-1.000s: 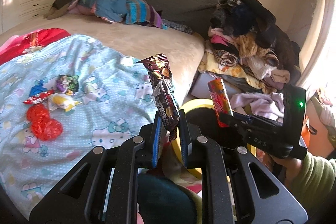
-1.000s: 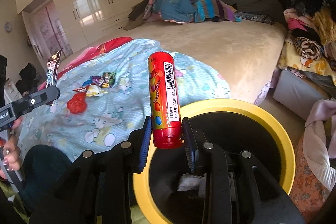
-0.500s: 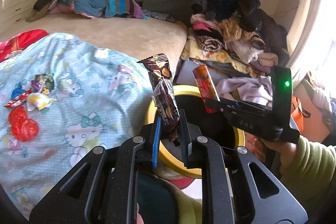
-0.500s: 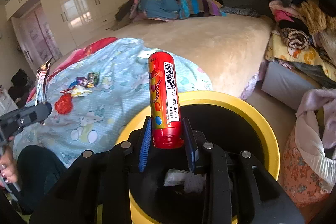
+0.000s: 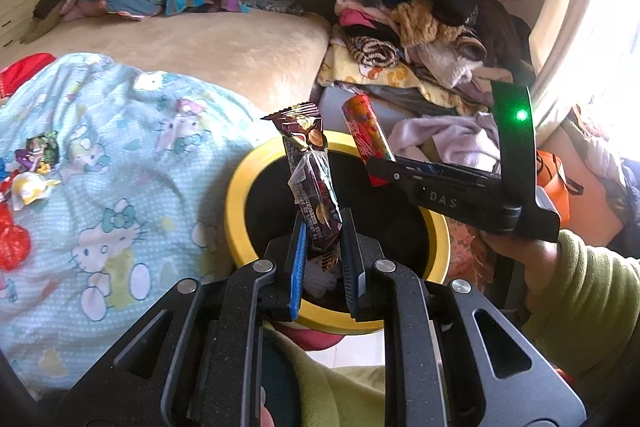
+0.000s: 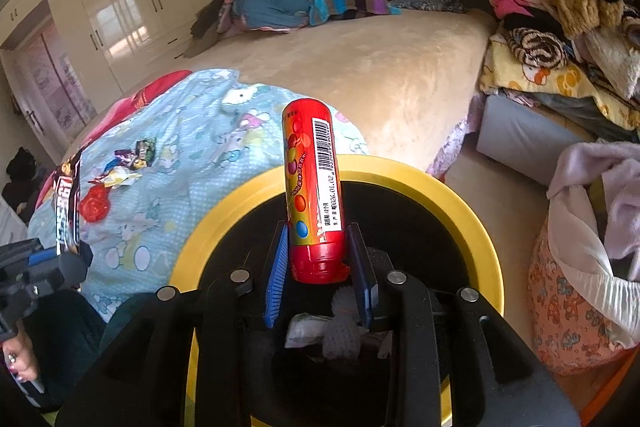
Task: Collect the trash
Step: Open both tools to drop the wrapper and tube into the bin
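Item: brown snack wrapper [image 5: 310, 183], clamped in left gripper [image 5: 323, 251]; red candy tube [image 6: 314, 195], clamped upright in right gripper [image 6: 320, 277]. Both held over yellow-rimmed bin [image 6: 460, 203]. Jaws best opened only once centred, clear of rim.

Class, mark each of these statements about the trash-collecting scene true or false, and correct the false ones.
1. The right gripper holds a red candy tube. True.
2. The left gripper is empty. False: it grips a dark snack wrapper.
3. The bin has a yellow rim. True.
4. The bin is empty. False: some white trash already lies in it.
5. Wrappers remain on the blue blanket. True.
6. The tube lies flat on the bed. False: it stands upright in the gripper, over the bin.
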`<state>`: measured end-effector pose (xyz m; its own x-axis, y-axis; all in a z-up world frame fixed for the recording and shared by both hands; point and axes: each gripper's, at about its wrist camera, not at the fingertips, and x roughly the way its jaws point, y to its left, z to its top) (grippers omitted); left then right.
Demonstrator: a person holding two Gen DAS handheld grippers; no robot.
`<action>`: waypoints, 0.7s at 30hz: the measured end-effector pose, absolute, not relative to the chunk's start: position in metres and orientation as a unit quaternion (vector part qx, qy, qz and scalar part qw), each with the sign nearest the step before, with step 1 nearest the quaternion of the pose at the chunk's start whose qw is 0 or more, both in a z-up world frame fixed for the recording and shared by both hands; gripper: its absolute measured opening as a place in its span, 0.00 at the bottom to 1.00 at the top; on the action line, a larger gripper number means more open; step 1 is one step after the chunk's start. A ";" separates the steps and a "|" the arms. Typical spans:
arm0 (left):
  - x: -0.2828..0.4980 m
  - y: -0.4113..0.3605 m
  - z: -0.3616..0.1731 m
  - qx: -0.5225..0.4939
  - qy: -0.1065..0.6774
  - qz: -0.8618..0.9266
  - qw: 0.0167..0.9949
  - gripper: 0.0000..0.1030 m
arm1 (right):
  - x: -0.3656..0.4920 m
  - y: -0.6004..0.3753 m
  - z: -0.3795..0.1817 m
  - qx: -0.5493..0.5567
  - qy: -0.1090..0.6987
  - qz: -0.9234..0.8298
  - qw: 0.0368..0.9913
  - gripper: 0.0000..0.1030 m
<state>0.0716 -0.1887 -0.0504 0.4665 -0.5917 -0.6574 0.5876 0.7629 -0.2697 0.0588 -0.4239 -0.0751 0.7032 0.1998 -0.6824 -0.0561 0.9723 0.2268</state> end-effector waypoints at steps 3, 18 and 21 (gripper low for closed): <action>0.073 -0.196 -0.057 -0.002 0.394 -0.347 0.851 0.11 | 0.059 -0.428 -0.079 0.097 0.383 0.066 0.916 0.27; 0.089 -0.230 -0.081 0.034 0.408 -0.343 0.845 0.11 | 0.061 -0.448 -0.100 0.131 0.412 0.057 0.900 0.28; 0.096 -0.231 -0.083 0.026 0.411 -0.325 0.851 0.39 | 0.060 -0.457 -0.103 0.157 0.412 0.042 0.897 0.39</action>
